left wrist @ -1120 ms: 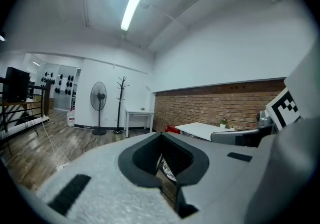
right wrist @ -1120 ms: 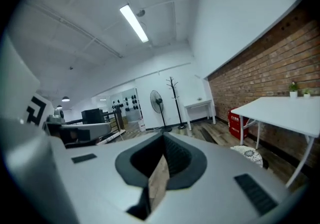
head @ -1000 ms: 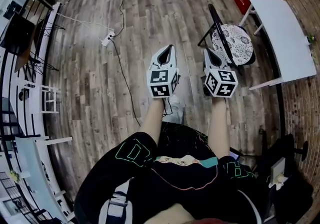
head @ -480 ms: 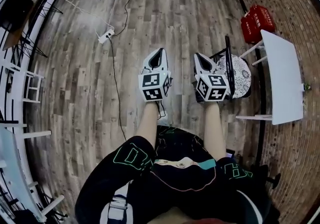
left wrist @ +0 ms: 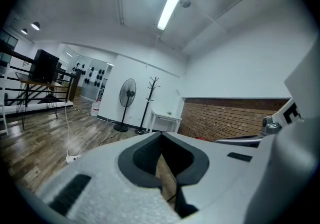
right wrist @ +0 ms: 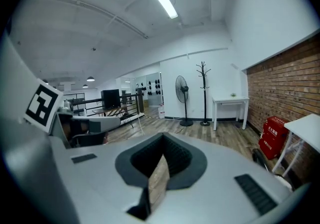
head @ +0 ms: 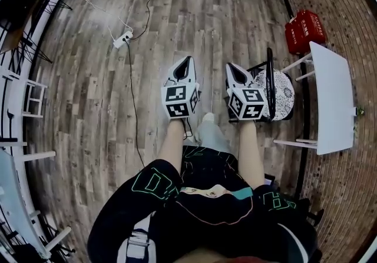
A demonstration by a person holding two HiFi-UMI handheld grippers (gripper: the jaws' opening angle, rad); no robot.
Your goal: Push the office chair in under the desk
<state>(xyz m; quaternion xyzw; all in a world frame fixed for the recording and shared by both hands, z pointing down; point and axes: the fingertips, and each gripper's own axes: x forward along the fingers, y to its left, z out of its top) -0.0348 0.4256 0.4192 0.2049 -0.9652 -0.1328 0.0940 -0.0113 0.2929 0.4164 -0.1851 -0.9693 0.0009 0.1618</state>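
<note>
The head camera looks steeply down from head height, taking in the left gripper [head: 185, 63], the right gripper [head: 231, 69], the plank floor [head: 88, 91] and the white desk [head: 333, 100] at the right. Each gripper camera sits close behind its own jaws and faces level across the room. Both of them catch the pedestal fan [left wrist: 127, 101] and the coat stand [left wrist: 151, 98]. The right gripper view shares the red crate [right wrist: 273, 135] with the head view.

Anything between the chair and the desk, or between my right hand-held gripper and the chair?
Nothing visible. The office chair stands beside the white desk with only bare floor between. The right hand-held gripper is close beside its backrest, unobstructed.
</note>
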